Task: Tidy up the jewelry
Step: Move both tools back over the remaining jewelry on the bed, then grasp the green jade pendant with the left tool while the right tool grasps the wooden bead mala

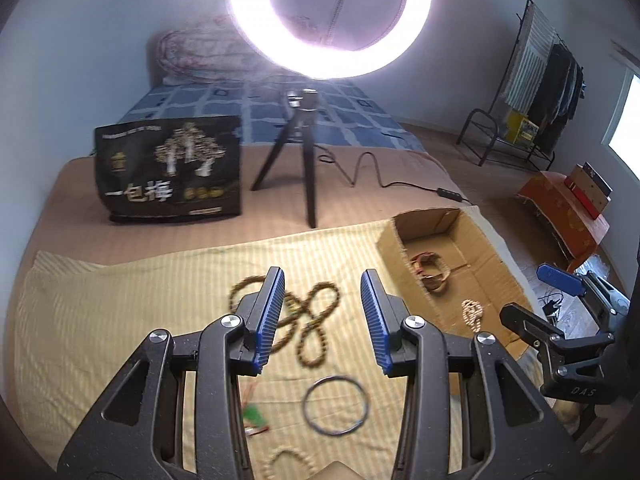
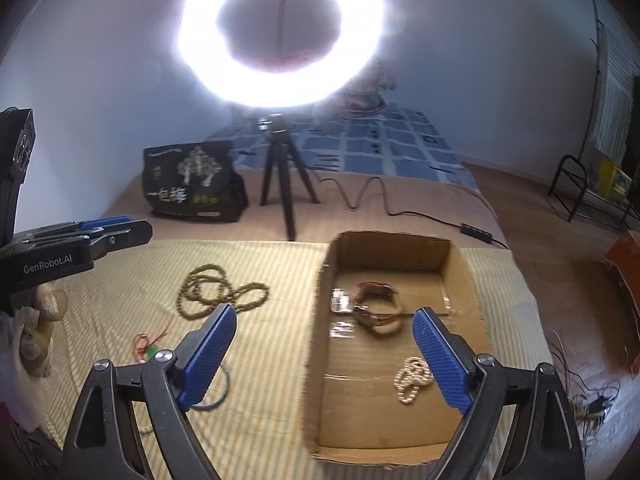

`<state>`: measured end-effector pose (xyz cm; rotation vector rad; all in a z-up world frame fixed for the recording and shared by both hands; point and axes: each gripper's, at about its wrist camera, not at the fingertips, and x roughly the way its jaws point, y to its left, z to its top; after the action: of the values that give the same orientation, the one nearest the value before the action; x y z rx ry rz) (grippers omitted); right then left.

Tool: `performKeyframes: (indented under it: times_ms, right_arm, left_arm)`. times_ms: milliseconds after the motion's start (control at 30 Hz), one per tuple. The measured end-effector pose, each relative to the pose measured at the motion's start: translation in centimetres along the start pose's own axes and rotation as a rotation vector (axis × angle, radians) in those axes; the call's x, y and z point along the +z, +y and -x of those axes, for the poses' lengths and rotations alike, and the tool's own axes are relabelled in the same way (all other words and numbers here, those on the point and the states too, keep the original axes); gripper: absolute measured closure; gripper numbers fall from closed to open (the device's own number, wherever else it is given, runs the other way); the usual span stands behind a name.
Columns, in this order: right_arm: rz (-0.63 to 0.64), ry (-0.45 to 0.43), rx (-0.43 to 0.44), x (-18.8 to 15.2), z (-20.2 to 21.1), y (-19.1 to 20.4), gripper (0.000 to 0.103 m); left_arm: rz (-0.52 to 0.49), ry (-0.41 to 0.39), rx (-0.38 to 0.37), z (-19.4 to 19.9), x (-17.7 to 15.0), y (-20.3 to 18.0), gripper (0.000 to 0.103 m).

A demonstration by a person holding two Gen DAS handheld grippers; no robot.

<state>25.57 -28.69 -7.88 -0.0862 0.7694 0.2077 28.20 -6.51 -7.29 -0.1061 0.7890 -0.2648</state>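
A bed (image 1: 360,184) carries everything. A yellow striped cloth (image 1: 120,320) covers its near part. Behind the cloth stand a lit ring light (image 2: 280,36) on a black tripod (image 2: 284,176) and a black printed bag (image 1: 168,168), the bag toward the far left.

An open cardboard box (image 2: 460,268) lies on the right side of the cloth. Inside it, a coiled bracelet bundle (image 2: 378,312) sits near the middle and a small white bead string (image 2: 412,380) lies toward the near right.

On the cloth left of the box:
- a long brown bead necklace (image 2: 216,292), looped, near the cloth's middle;
- a thin dark bangle (image 1: 334,405) nearer the front edge;
- a red cord with a green charm (image 2: 148,348) just left of the bangle.

The left gripper (image 1: 322,316) hangs above the necklace, jaws spread wide, holding nothing. The right gripper (image 2: 324,356) hangs over the box's left wall, jaws likewise wide apart and empty; the white bead string lies just beside its right finger (image 2: 440,364) in view, whether touching cannot be told.
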Motion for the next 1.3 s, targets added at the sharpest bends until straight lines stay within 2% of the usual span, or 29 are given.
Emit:
performKeyframes:
  times_ms: [300,600,967,1300]
  right_arm:
    - [0.006,0.062,0.107,-0.3,-2.6,3.5,0.012]
    - [-0.003,0.143,0.164,-0.5,-6.3,6.4,0.011]
    - [0.039,0.22,0.179,-0.9,-10.2,9.0,0.009]
    - [0.013,0.276,0.193,-1.3,-12.4,8.6,0.009]
  left_arm:
    - [0.066,0.048,0.047,1.2,-2.2,6.7,0.063]
    - [0.118,0.109,0.058,1.0,-5.1,10.6,0.063]
    - [0.126,0.193,0.037,-1.0,-7.9,11.2,0.063]
    - [0.09,0.262,-0.015,-1.8,-10.7,10.3,0.063]
